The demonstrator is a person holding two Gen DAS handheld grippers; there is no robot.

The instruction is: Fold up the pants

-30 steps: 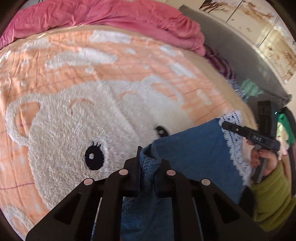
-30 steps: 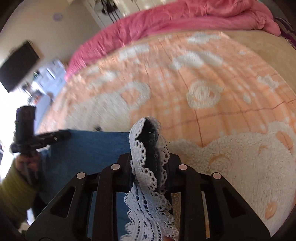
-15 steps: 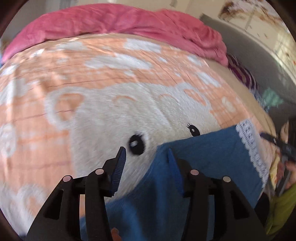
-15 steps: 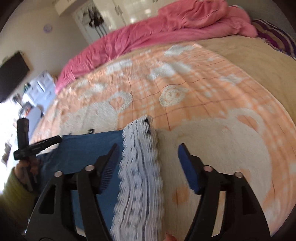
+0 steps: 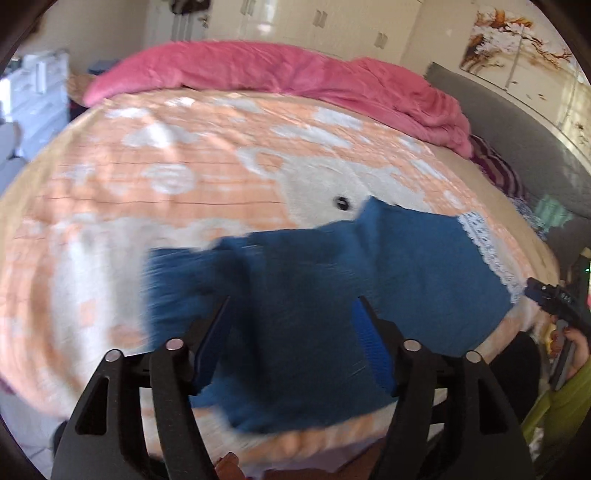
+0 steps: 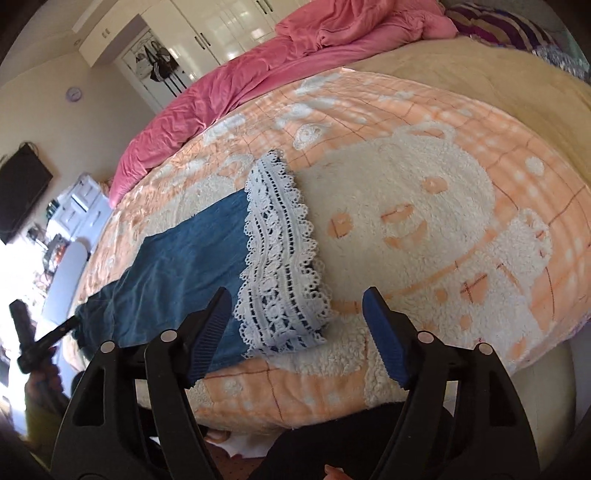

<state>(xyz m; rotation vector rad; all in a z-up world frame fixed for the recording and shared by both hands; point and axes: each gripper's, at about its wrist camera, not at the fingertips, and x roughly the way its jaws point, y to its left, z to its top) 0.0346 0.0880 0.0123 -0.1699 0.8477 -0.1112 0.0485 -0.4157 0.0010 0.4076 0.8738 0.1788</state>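
Note:
Blue denim pants (image 5: 332, 288) with white lace hems (image 5: 487, 254) lie flat on the peach bear blanket (image 5: 184, 177), near the bed's front edge. My left gripper (image 5: 291, 339) is open and empty, raised above the waist end of the pants. My right gripper (image 6: 297, 325) is open and empty, just in front of the lace hems (image 6: 280, 251), apart from them. The pants (image 6: 177, 266) stretch leftward from the lace. The right gripper also shows at the right edge of the left wrist view (image 5: 554, 299); the left gripper shows at the left edge of the right wrist view (image 6: 40, 339).
A crumpled pink duvet (image 5: 280, 77) lies along the far side of the bed. A grey headboard (image 5: 517, 122) and striped fabric (image 5: 498, 173) are at the right. White wardrobes (image 6: 207, 33) and a wall TV (image 6: 18, 192) stand beyond the bed.
Both grippers have let go of the pants, opened wide and pulled back toward the bed's front edge. The pants now lie flat on the blanket.

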